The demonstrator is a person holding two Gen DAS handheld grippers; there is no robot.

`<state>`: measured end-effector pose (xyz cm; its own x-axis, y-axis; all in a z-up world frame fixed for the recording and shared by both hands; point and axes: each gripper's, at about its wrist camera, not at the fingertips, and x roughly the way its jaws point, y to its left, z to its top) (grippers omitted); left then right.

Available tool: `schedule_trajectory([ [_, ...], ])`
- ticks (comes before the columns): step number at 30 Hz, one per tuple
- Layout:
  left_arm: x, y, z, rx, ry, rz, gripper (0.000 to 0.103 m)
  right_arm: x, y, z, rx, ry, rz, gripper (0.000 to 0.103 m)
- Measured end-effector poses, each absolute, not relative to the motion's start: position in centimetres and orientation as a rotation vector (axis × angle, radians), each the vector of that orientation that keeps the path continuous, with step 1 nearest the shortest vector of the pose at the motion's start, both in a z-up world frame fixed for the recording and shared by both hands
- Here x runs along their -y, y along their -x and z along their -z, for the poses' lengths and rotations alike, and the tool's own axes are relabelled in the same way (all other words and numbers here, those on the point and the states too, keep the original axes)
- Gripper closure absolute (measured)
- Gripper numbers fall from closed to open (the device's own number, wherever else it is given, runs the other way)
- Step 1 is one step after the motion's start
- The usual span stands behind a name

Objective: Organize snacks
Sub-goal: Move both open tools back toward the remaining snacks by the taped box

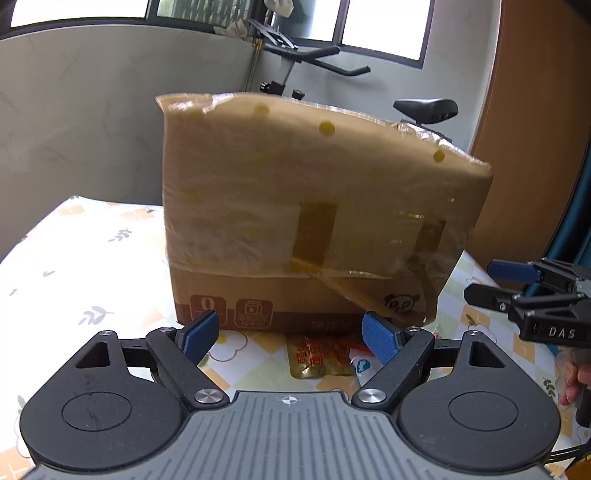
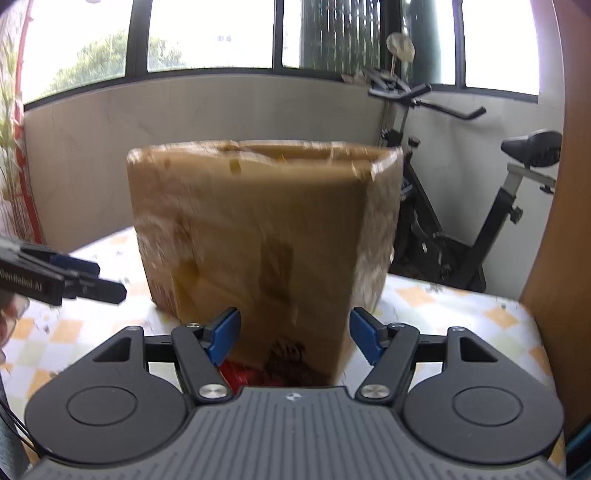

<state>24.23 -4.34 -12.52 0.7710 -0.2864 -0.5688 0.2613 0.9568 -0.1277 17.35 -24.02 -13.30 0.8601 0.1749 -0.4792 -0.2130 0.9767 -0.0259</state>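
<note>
Two grippers face one tall cardboard box point(image 1: 314, 206) standing upright on the table point(image 1: 74, 266), which wears a pale cloth with orange checks and small leaf prints; box is wrapped in clear tape, brown print band along its base, top looks open in the right wrist view, contents not readable; left gripper point(image 1: 291, 332) low and near, fingers point(image 1: 201, 332) spread wide and released, nothing between them, blue pads just in front of the box's near face, not touching as far as can be told; a gold and red snack packet point(image 1: 319, 356) lies flat on the table between those fingers, just beside the box's near bottom edge; right gripper point(image 2: 293, 332) also released, fingers parted, empty, aimed at a box corner; red snack packet point(image 2: 240, 373) on the table just below and between its fingers, partly hidden by the gripper body; whether both views show the same packet, cannot tell; right gripper appears at right edge of the left view, fingertips of a hand point(image 1: 570, 384) below it; exercise bike point(image 2: 480, 206) and windows point(image 2: 207, 33) far behind the table.
</note>
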Motion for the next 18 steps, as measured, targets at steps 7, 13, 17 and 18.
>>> schedule_trajectory([
  [7, 5.2, -24.5, 13.8, -0.644, 0.043, 0.314, 0.017, 25.7, -17.5, 15.9, -0.556, 0.075, -0.159, 0.034],
  [13, 6.7, -24.6, 14.8, -0.666, 0.039, 0.332, 0.017, 26.8, -17.5, 17.3, -0.583, 0.063, -0.139, 0.034],
  [17, 7.5, -24.6, 15.4, -0.677, 0.022, 0.342, 0.017, 27.3, -17.3, 18.2, -0.593, 0.051, -0.13, 0.034],
  [18, 7.8, -24.6, 15.6, -0.68, 0.017, 0.343, 0.017, 27.4, -17.3, 18.4, -0.594, 0.052, -0.129, 0.034],
])
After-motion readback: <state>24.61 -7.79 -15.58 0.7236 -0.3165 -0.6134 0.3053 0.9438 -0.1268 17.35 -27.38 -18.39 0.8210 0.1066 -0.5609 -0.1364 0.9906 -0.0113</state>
